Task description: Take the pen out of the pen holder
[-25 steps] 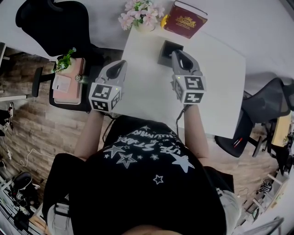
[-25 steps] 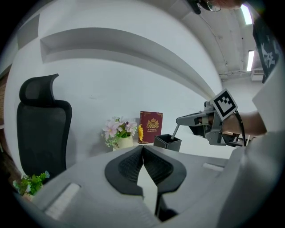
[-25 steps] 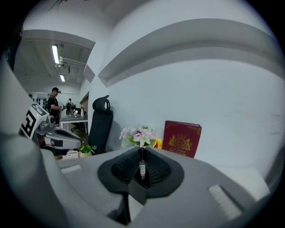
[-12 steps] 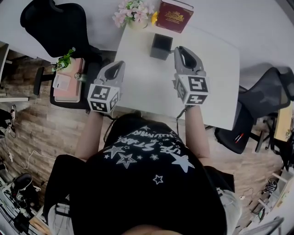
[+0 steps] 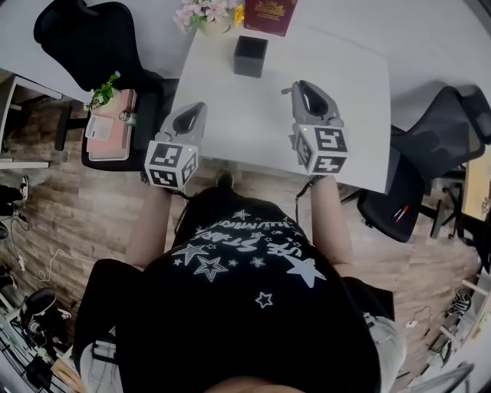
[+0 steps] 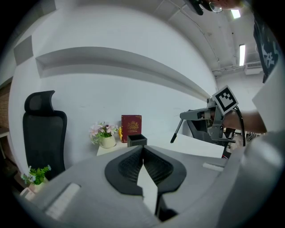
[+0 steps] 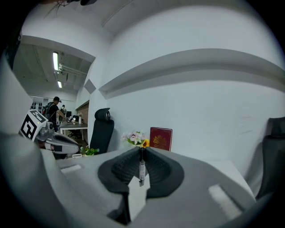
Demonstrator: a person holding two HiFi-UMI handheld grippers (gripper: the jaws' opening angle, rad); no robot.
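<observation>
The black square pen holder stands at the far side of the white table, also visible as the pen holder in the left gripper view. My right gripper hovers over the table's near right part, well short of the holder, shut on a slim dark pen that hangs down between its jaws. From the left gripper view the pen slants down from the right gripper. My left gripper is at the table's near left edge, shut with nothing in it.
A pot of pink flowers and a dark red book stand behind the holder. A black office chair and a stool with a small plant sit left of the table; another chair is on the right.
Both grippers have drawn back from the pen holder toward the person. The right gripper, which was at the holder, now stands clear of it with the pen.
</observation>
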